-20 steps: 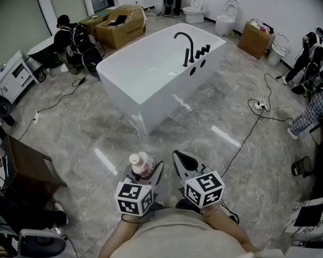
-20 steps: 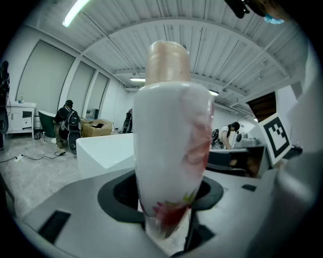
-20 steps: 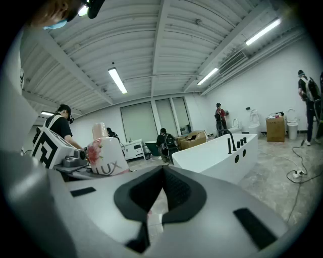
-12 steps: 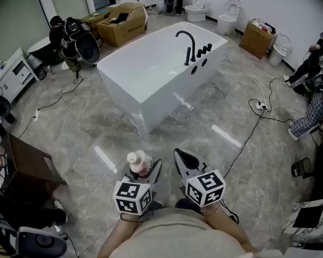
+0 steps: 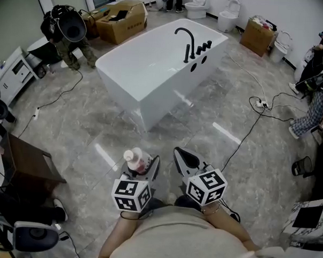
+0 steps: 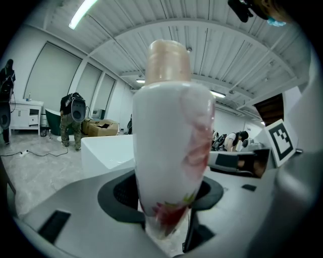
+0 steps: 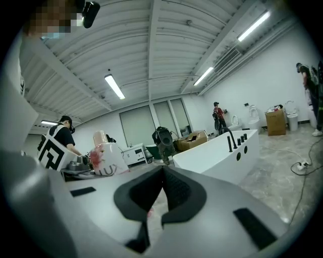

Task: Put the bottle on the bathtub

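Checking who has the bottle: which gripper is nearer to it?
Left. The left gripper is shut on the bottle, its jaws around the lower body. The right gripper, jaws together and empty, is beside it on the bottle's right, not touching.

Lower body of bottle (image 5: pixel 136 159) hidden behind left claw (image 5: pixel 142 167) and marker cube (image 5: pixel 131 194) at 6 o'clock, bottle label blurred in left gripper view, bathtub (image 6: pixel 103 151) largely masked by bottle there, person (image 5: pixel 312 110) at 3 o'clock cut off by frame edge
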`<state>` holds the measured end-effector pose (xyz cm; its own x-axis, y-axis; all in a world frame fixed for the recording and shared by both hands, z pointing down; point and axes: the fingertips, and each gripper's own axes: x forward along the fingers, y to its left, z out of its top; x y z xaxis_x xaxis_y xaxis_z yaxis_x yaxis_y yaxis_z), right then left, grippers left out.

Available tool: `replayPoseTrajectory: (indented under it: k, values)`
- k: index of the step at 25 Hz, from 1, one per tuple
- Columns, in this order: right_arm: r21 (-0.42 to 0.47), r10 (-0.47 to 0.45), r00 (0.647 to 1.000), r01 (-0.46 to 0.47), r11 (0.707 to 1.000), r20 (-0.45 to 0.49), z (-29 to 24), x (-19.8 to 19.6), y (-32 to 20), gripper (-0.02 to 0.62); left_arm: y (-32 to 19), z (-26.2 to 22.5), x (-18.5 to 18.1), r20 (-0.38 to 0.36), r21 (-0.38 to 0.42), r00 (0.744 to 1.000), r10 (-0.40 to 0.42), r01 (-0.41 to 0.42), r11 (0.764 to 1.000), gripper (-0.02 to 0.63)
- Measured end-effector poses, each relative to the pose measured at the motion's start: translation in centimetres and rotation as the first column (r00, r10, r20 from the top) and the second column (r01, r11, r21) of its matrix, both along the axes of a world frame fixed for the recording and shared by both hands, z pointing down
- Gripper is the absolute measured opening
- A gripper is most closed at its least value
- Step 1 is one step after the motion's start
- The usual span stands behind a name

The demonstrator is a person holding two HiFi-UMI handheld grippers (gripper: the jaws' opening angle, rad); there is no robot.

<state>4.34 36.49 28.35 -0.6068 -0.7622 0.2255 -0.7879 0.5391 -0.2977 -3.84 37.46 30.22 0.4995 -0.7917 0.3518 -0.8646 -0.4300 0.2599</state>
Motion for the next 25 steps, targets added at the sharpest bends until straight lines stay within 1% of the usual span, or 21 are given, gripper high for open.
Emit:
replayPoseTrajectory:
  k: [3, 8, 14, 17, 20, 25]
  values:
    - [-0.002, -0.011, 1.0, 0.011, 1.0, -0.007, 0.8, 1.9, -0.3, -0.002, -0.3, 0.4, 1.8, -0.005, 0.01, 1.0, -0.01, 0.01, 1.0, 0.229]
    - [-0.014, -0.025, 1.0, 0.025, 1.0, -0.001, 0.3, 2.4, -2.4, -0.002, -2.4, -0.1, 2.7, -0.014, 0.013, 1.0, -0.012, 0.013, 1.0, 0.229]
    - [-0.025, -0.037, 0.997, 0.039, 0.999, 0.06, 0.9, 3.3, -3.9, -0.002, -3.8, 1.1, 3.5, -0.04, -0.024, 0.999, -0.036, 0.035, 0.999, 0.229]
    - [-0.045, -0.02, 0.996, 0.024, 0.999, 0.082, 1.8, 3.6, -5.1, -0.002, -4.9, 1.4, 3.7, -0.033, -0.008, 0.999, -0.017, 0.017, 1.0, 0.229]
    - [-0.069, -0.016, 0.995, 0.023, 0.997, 0.099, 2.6, 3.2, -6.8, -0.002, -6.8, 1.8, 3.6, -0.038, -0.015, 0.999, -0.01, 0.01, 1.0, 0.229]
    - [-0.055, -0.021, 0.995, 0.026, 0.998, 0.093, 2.8, 2.5, -11.4, -0.002, -12.4, 2.3, 3.3, -0.032, -0.021, 0.999, 0.001, -0.002, 1.0, 0.229]
